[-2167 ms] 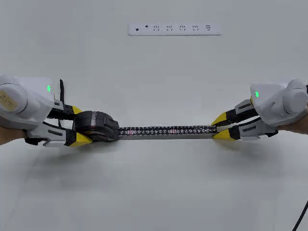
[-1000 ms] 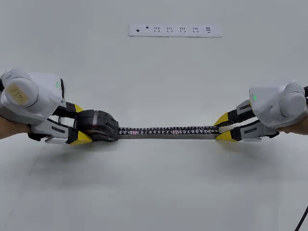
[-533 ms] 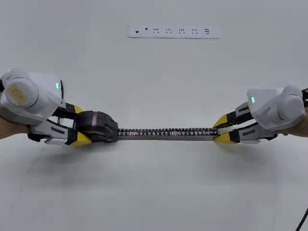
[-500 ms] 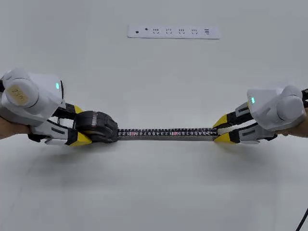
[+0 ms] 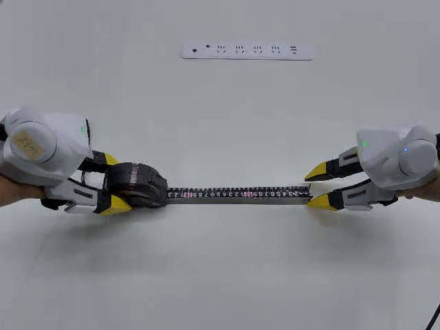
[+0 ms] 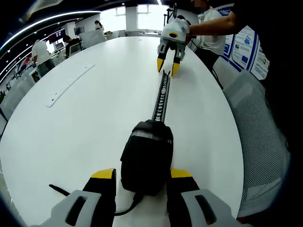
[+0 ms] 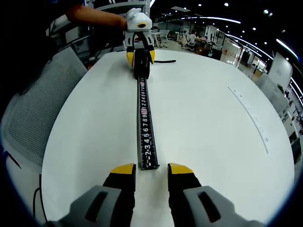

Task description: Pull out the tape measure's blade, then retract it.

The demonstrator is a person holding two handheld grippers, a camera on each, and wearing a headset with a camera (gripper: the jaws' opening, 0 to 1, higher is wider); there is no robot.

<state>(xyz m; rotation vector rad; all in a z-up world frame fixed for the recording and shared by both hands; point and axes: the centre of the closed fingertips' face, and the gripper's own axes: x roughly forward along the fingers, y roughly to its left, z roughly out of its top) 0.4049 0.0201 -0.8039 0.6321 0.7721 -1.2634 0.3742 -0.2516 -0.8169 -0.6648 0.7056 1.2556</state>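
A white, oval worktop [image 5: 220, 275] is stretching across the head view. On its left side, the left tongs [image 5: 113, 182] are clamping a black, rounded plastic tape measure case [image 5: 139, 185] between their yellow tips, with the case resting on the worktop. A dark metal blade with white and red numerals [image 5: 237, 194] is running out of the case toward the right and lying flat on the worktop.

The blade's free end is sitting just in front of the right tongs [image 5: 317, 187]. These are standing apart and gripping nothing, one yellow tip on the far side of the blade end and one on the near side.

In the left gripper view, the case [image 6: 147, 156] is sitting squeezed between the left tongs [image 6: 142, 174]. The blade [image 6: 162, 97] is reaching away to the right tongs [image 6: 166, 67].

In the right gripper view, the blade [image 7: 143, 118] is ending in the gap of the right tongs [image 7: 152, 169] without touching either tip. At its other end, the left tongs [image 7: 140, 59] are holding the case [image 7: 141, 67].

A long white plastic power strip [image 5: 246, 51] is lying at the far side, well apart from the tape.
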